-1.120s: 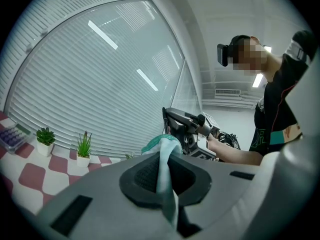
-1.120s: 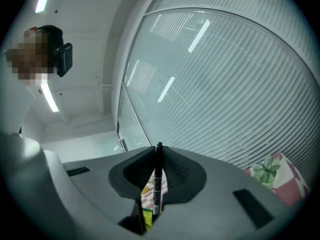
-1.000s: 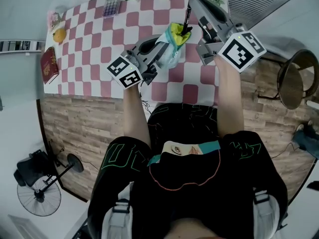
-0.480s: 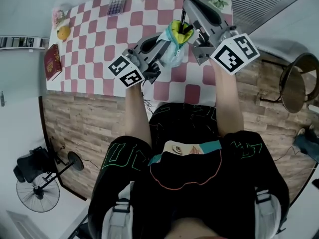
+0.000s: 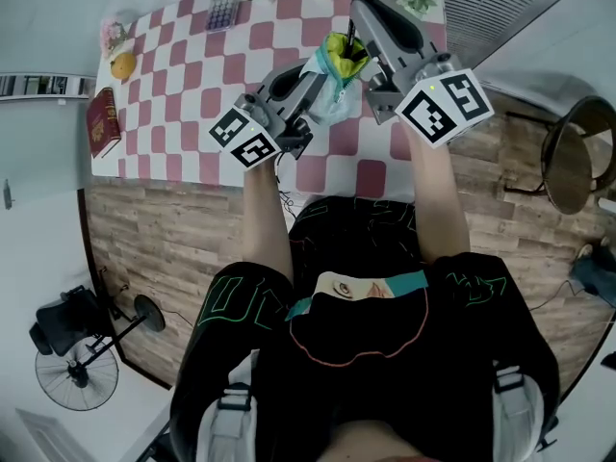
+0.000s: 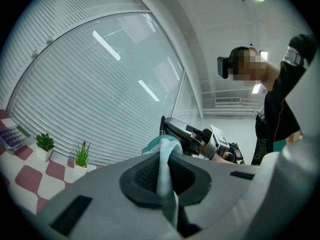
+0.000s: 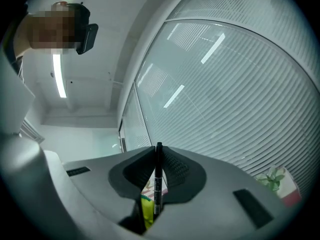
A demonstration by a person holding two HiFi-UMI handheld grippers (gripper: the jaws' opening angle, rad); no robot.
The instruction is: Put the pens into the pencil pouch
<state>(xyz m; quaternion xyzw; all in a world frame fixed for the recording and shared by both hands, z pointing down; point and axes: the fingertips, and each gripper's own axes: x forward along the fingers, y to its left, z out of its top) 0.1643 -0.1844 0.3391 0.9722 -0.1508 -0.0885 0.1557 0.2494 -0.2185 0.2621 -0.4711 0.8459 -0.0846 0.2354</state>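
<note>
Just above the checkered bench (image 5: pixel 173 94), left gripper (image 6: pixel 162 166) clamped on pouch (image 5: pixel 330 89) fabric, right gripper (image 7: pixel 159 156) pinching black pen (image 7: pixel 158 194), lower end at pouch's open mouth.

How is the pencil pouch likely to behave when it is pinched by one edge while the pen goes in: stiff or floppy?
Probably floppy: the pencil pouch folds to a thin strip between the shut jaws of the left gripper. Its yellow-lined mouth gapes, but it would likely sag or shift if the pen pushes its rim. It seems light, since one pinch appears to carry it.
</note>
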